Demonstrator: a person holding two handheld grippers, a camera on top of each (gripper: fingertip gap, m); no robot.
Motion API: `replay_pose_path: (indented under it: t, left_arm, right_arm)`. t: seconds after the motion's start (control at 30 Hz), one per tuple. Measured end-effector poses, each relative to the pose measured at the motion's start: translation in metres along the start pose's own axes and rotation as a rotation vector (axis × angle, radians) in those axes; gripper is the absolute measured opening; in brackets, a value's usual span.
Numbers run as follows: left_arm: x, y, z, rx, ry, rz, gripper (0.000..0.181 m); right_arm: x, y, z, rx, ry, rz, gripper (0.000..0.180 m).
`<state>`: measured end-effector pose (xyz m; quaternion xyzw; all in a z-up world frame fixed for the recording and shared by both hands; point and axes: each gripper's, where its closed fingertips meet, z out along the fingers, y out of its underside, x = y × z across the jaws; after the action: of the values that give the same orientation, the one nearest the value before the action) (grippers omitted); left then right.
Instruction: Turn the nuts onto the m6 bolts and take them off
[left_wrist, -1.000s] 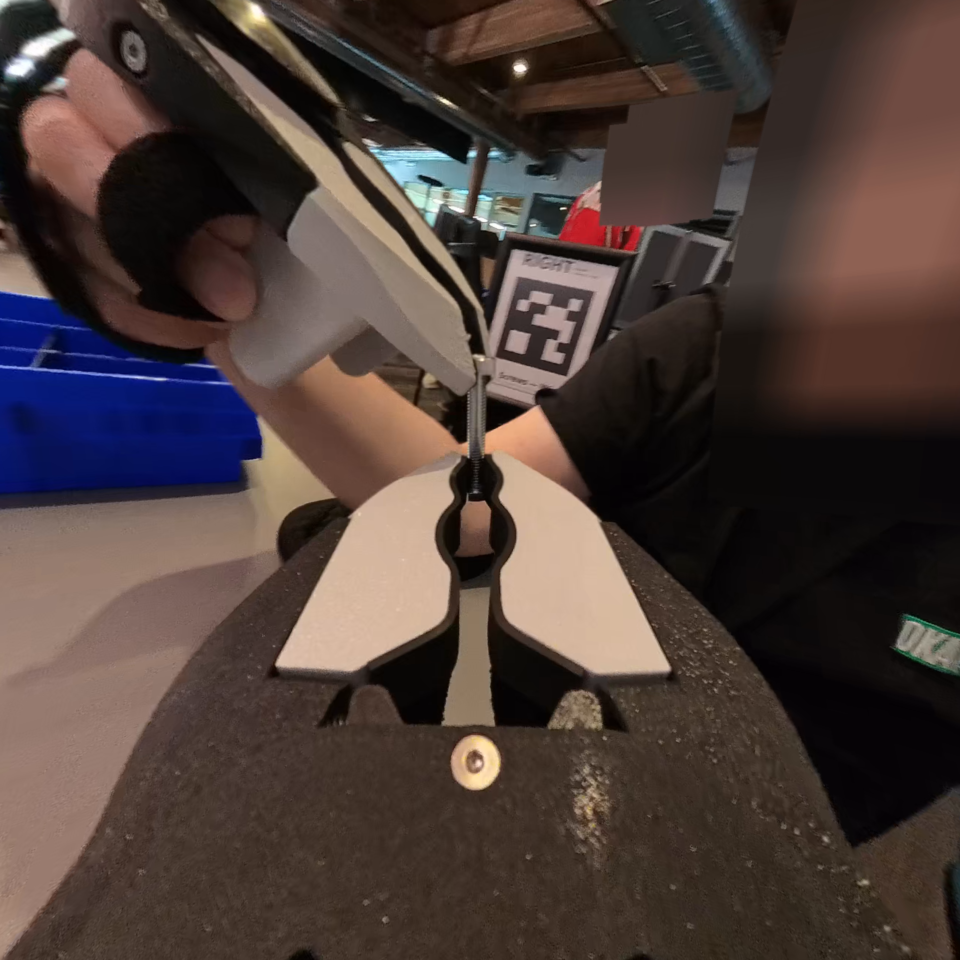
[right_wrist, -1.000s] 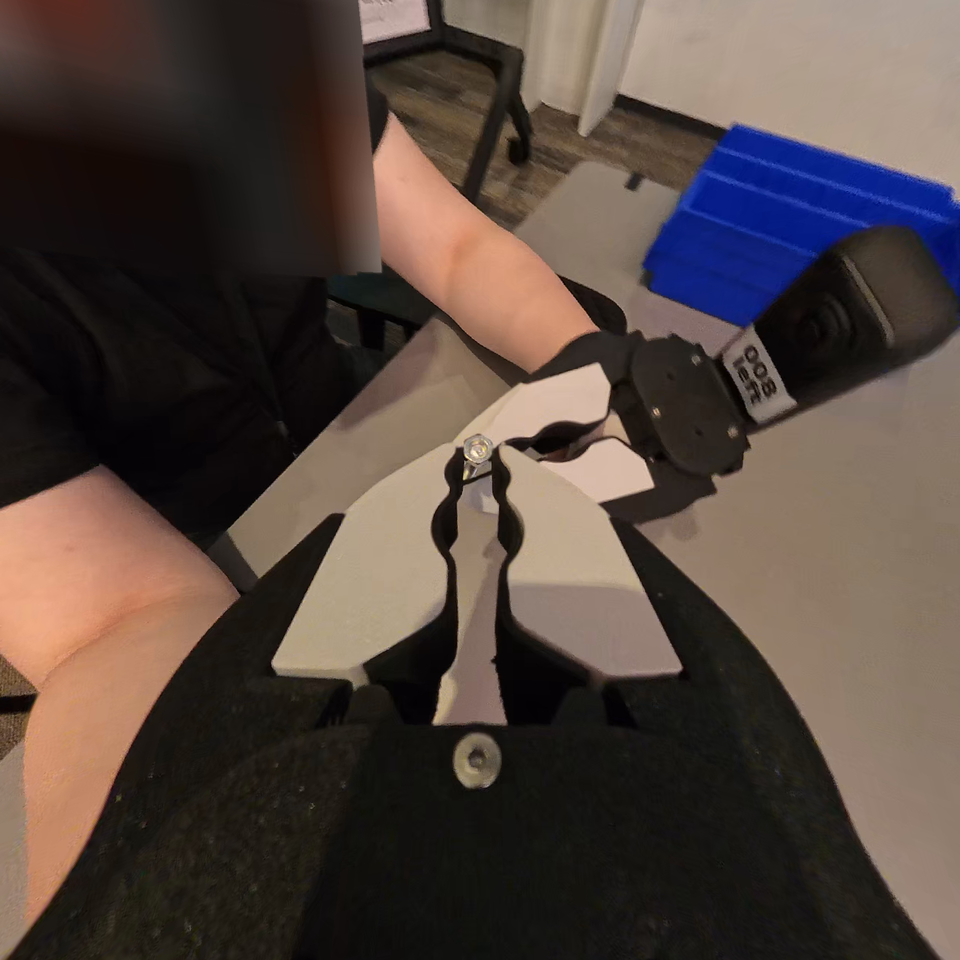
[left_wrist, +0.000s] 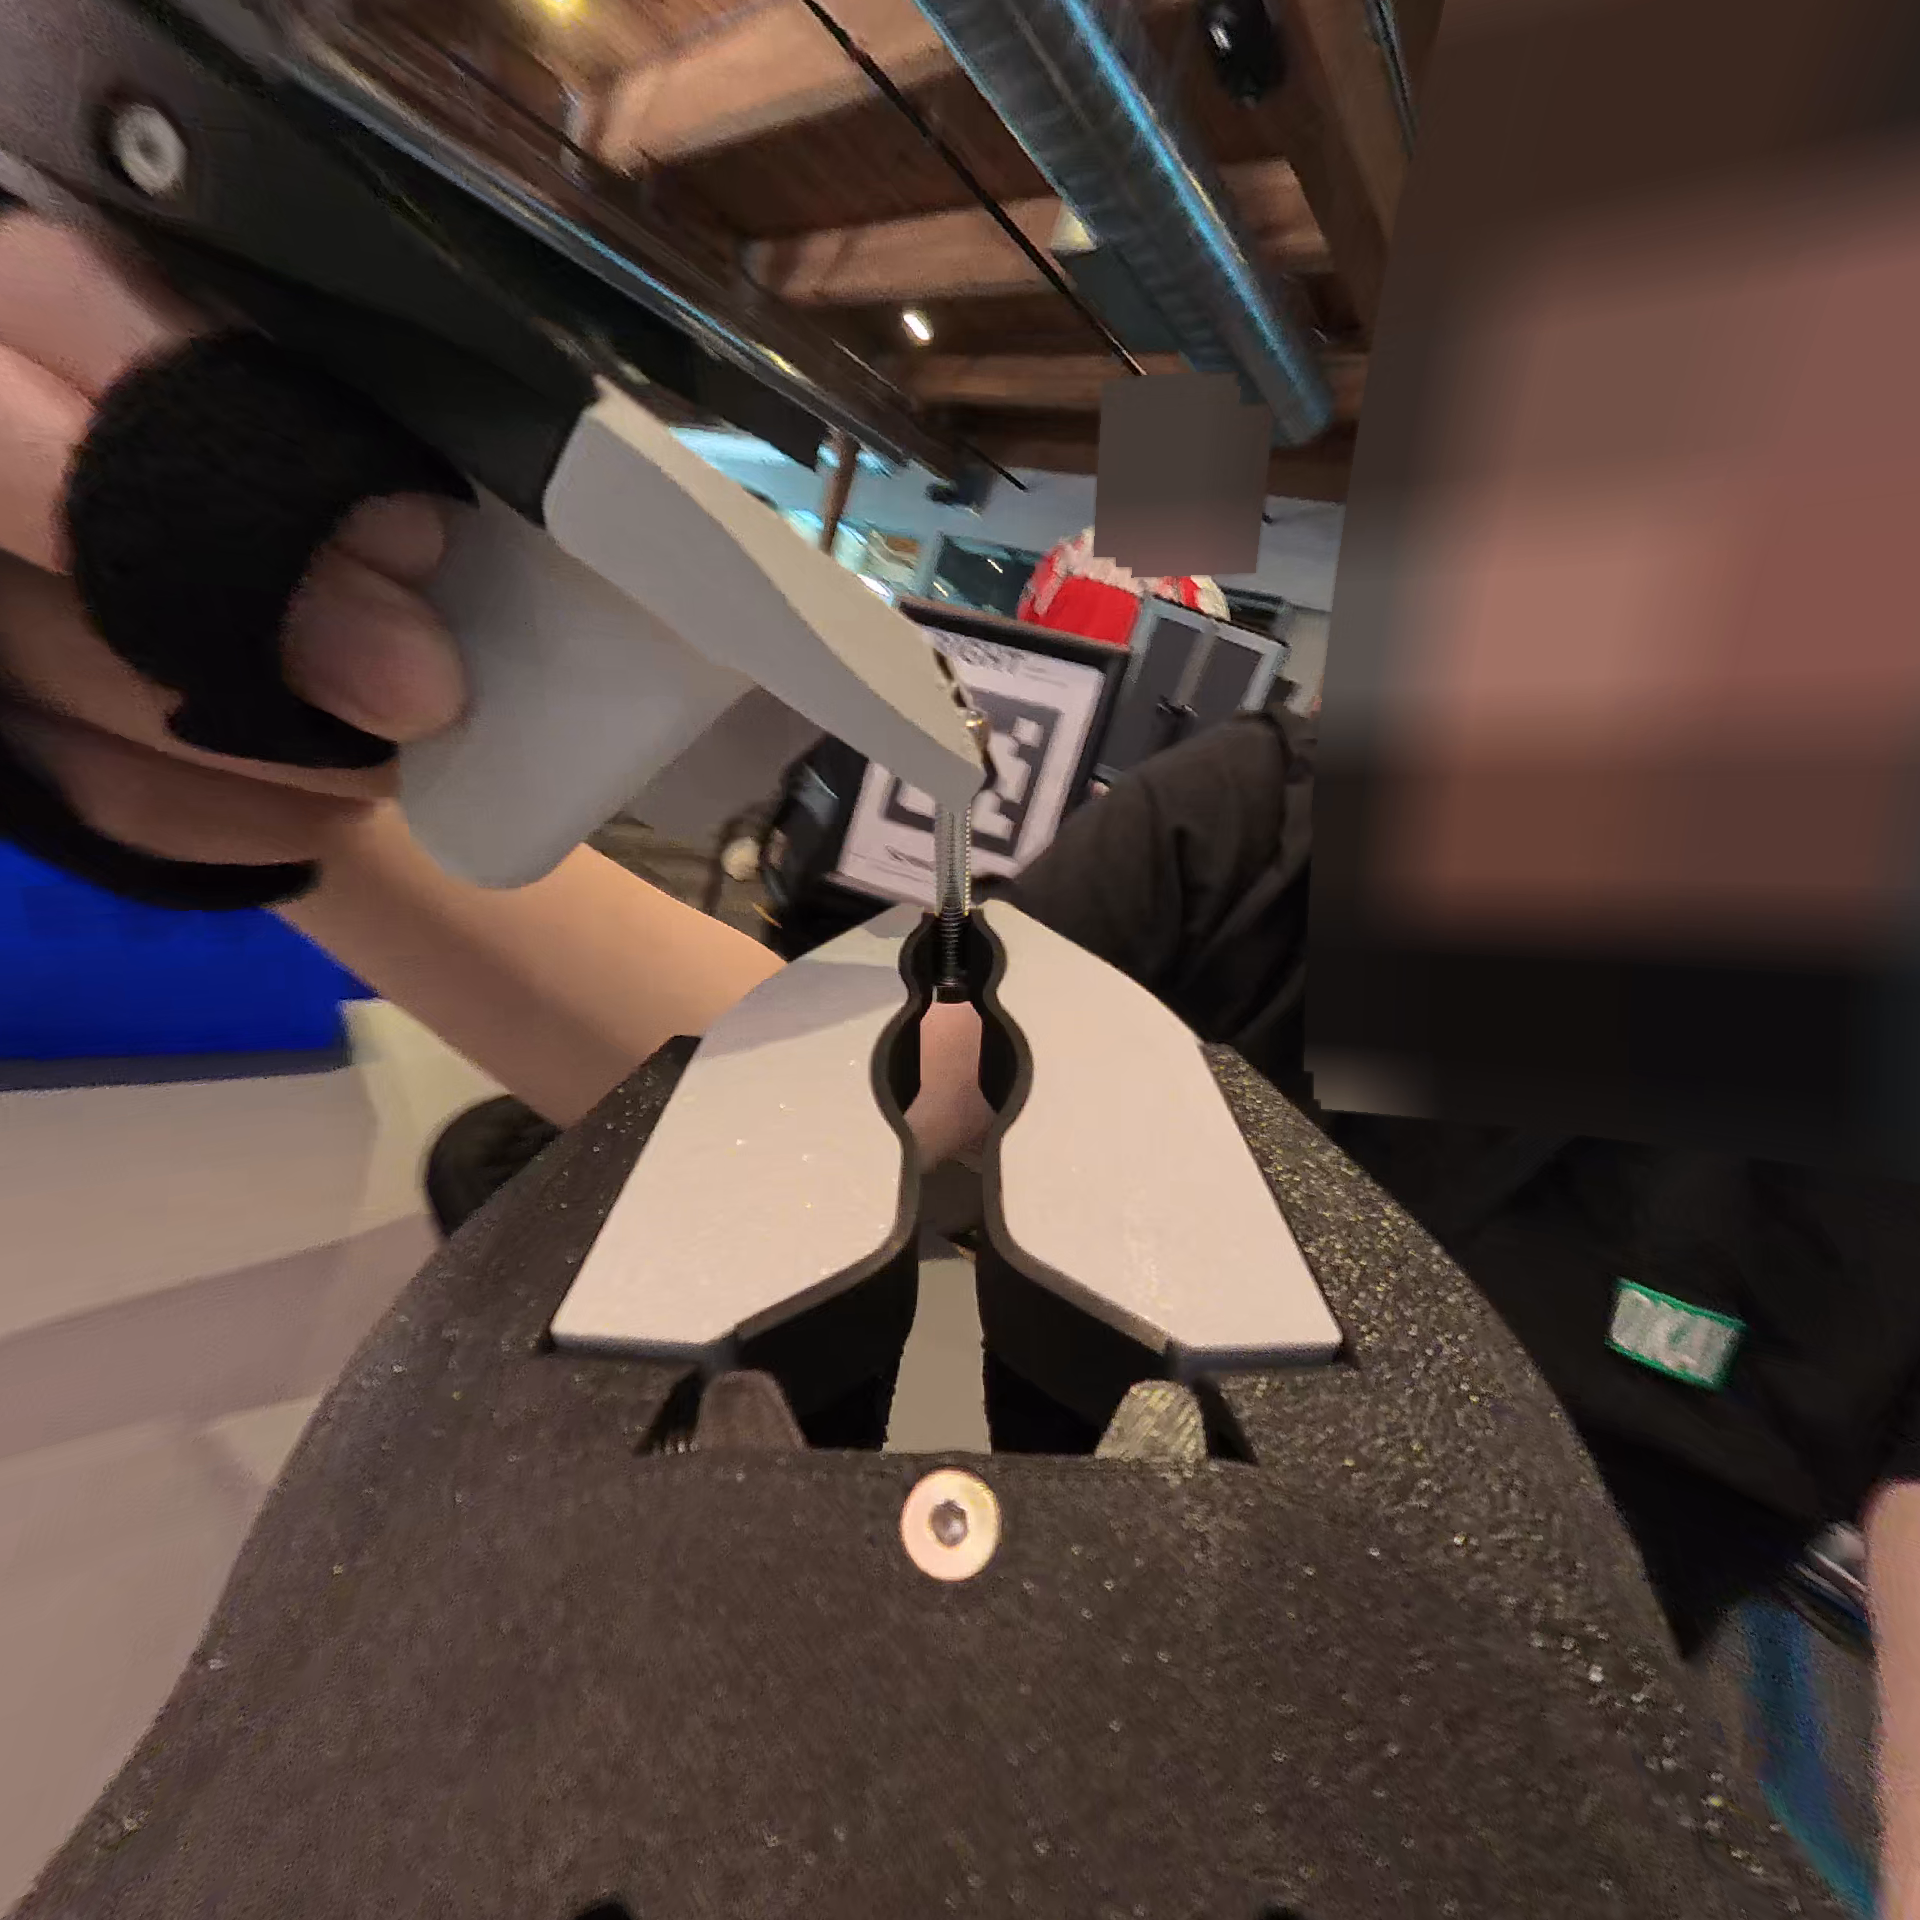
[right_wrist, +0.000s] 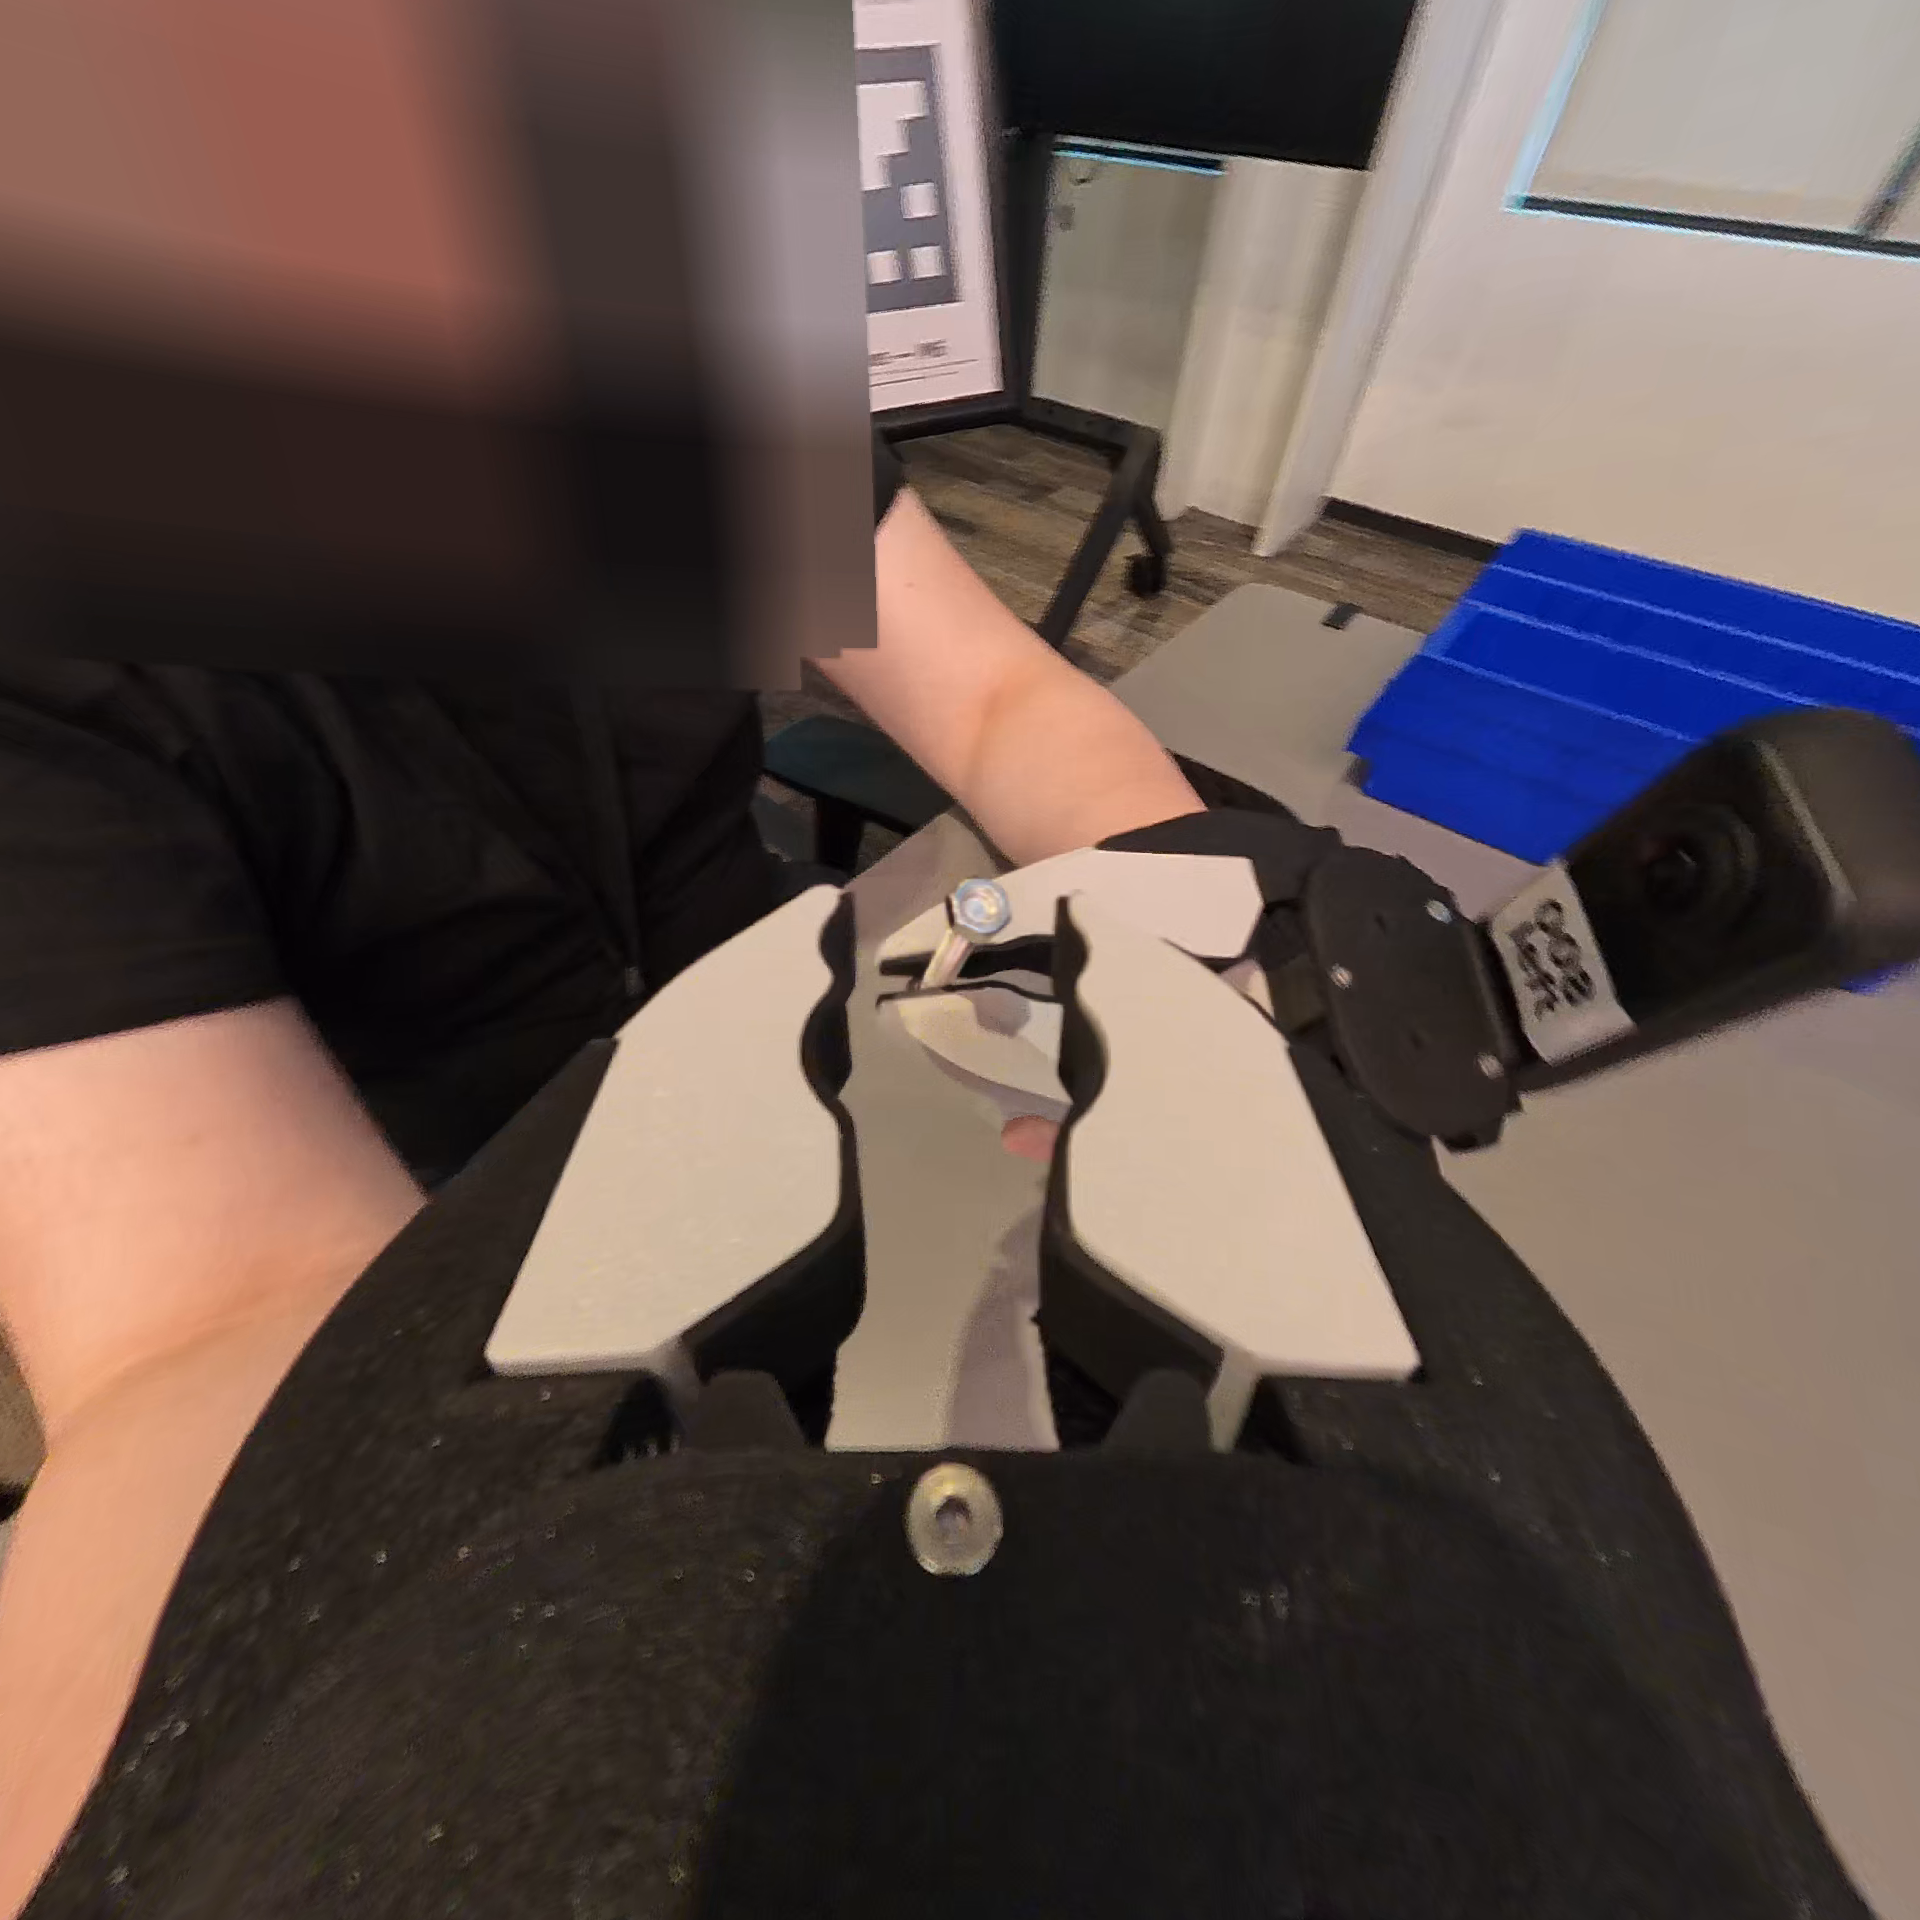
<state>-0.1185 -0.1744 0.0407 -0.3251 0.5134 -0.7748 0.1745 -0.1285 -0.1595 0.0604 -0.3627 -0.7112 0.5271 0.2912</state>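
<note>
A silver M6 bolt (left_wrist: 952, 862) stands upright between the two grippers. My left gripper (left_wrist: 951, 935) is shut on its lower threaded end. It also shows in the right wrist view (right_wrist: 920, 977), clamped on the bolt's shaft (right_wrist: 943, 958). The hex piece (right_wrist: 982, 909) at the bolt's top sits between the tips of my right gripper (right_wrist: 956, 914), which is open, with a gap on each side of it. I cannot tell whether that hex piece is a nut or the bolt's head. In the left wrist view my right gripper (left_wrist: 951, 753) reaches in from the upper left over the bolt's top.
Blue bins (right_wrist: 1662, 675) stand at the table's far side and also show in the left wrist view (left_wrist: 156, 956). The grey table (right_wrist: 1714, 1299) lies below both grippers. The person in a black shirt (right_wrist: 364, 831) sits close behind them. A framed marker board (left_wrist: 987, 769) stands farther back.
My right gripper was shut on the bolt's top hex piece and has opened off it. My left gripper still holds the bolt. Both grippers have tilted a little.
</note>
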Motion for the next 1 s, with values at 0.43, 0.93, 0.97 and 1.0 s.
replay_pose_path:
  t: [0.43,0.93,0.97,1.0]
  left_arm:
    - [-0.079,-0.050,-0.088,0.117,-0.915,0.353,0.005]
    - [-0.107,-0.038,-0.116,-0.037,-1.274,0.409,0.005]
    - [-0.107,-0.038,-0.116,-0.038,-1.273,0.407,0.005]
    - [-0.107,-0.038,-0.116,-0.039,-1.274,0.404,0.005]
  right_arm:
    - [0.090,-0.006,-0.082,-0.042,0.860,0.408,0.033]
    - [0.116,0.034,-0.081,-0.293,1.193,0.706,0.024]
    - [0.117,0.036,-0.080,-0.299,1.190,0.712,0.024]
    - [0.117,0.037,-0.079,-0.308,1.194,0.717,0.024]
